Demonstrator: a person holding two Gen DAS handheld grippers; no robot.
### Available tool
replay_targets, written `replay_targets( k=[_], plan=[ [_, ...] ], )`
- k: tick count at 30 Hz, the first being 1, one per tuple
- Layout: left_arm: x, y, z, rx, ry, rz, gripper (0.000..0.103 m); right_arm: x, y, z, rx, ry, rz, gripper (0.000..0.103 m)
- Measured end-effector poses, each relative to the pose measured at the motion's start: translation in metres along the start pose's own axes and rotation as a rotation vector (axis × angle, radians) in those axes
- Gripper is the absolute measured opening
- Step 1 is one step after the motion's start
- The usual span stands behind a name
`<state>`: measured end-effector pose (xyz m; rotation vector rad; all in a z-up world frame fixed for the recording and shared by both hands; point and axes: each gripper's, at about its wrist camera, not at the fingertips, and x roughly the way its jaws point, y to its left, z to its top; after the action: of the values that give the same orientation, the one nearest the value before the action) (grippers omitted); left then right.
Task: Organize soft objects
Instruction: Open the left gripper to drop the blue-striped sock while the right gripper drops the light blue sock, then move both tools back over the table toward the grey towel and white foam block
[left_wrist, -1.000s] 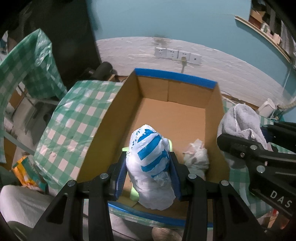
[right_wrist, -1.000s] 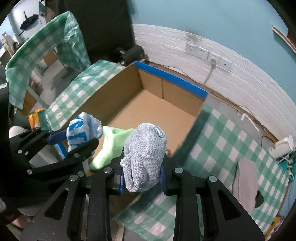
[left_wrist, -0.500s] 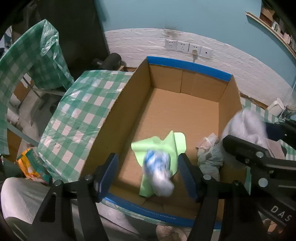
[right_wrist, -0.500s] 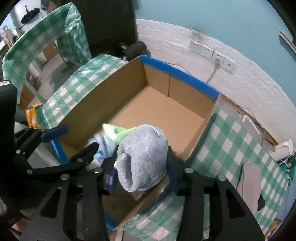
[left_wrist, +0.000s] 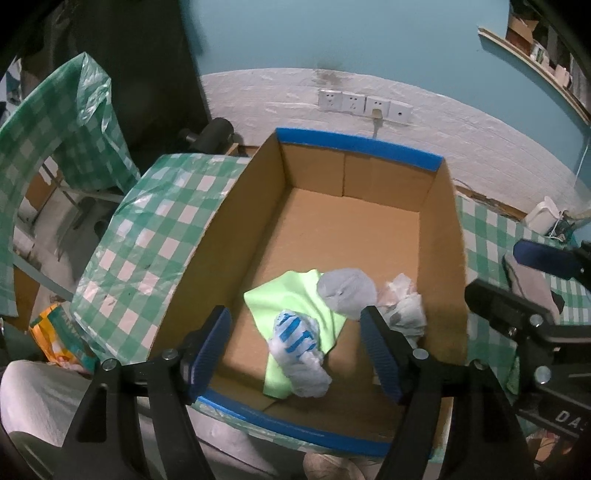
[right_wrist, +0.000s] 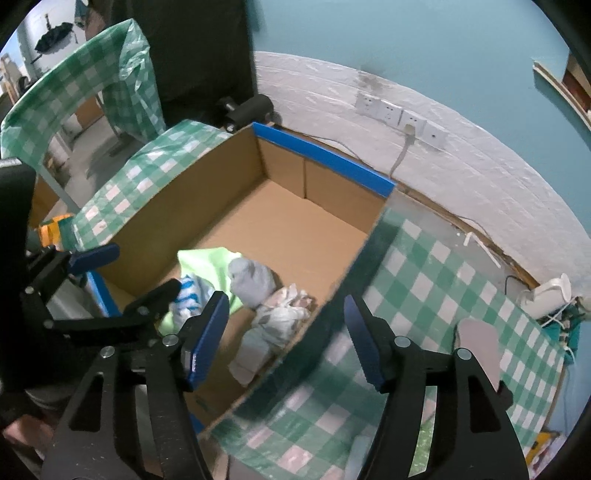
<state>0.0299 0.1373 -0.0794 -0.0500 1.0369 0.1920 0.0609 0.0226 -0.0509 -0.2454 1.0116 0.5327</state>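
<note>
Inside cardboard box (left_wrist: 229, 236), near end, left to right: blue-striped white bundle (left_wrist: 299, 350) on lime cloth (left_wrist: 295, 299), grey sock ball (left_wrist: 345, 291), crumpled pale rags (left_wrist: 404, 310). Left gripper (left_wrist: 295, 354) and right gripper (right_wrist: 284, 339) both opening, nothing between pads.

cardboard box (left_wrist: 439, 206): one, open-topped
soft things inside the box: four, namely a green cloth (left_wrist: 295, 291), a blue-striped white bundle (left_wrist: 299, 345), a grey bundle (left_wrist: 345, 291), a pale crumpled bundle (left_wrist: 404, 308)
wall sockets (left_wrist: 364, 104) behind the box: four
grippers over the box: two
</note>
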Motion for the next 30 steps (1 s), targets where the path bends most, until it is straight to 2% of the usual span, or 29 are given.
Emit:
replay_targets(
  k=[13, 19, 30],
  plan=[
    [-0.018, -0.043, 0.002, 0.085, -0.051, -0.045, 0.074, -0.013, -0.048, -0.032, 0.064, 0.016, -0.063, 0.068],
    [-0.025, -0.08, 0.001, 0.158, -0.063, -0.068, 0.074, -0.02, -0.083, -0.052, 0.121, 0.026, -0.097, 0.069],
    [-0.027, -0.136, -0.01, 0.272, -0.044, -0.079, 0.077, -0.039, -0.142, -0.083, 0.228, 0.019, -0.152, 0.073]
  ],
)
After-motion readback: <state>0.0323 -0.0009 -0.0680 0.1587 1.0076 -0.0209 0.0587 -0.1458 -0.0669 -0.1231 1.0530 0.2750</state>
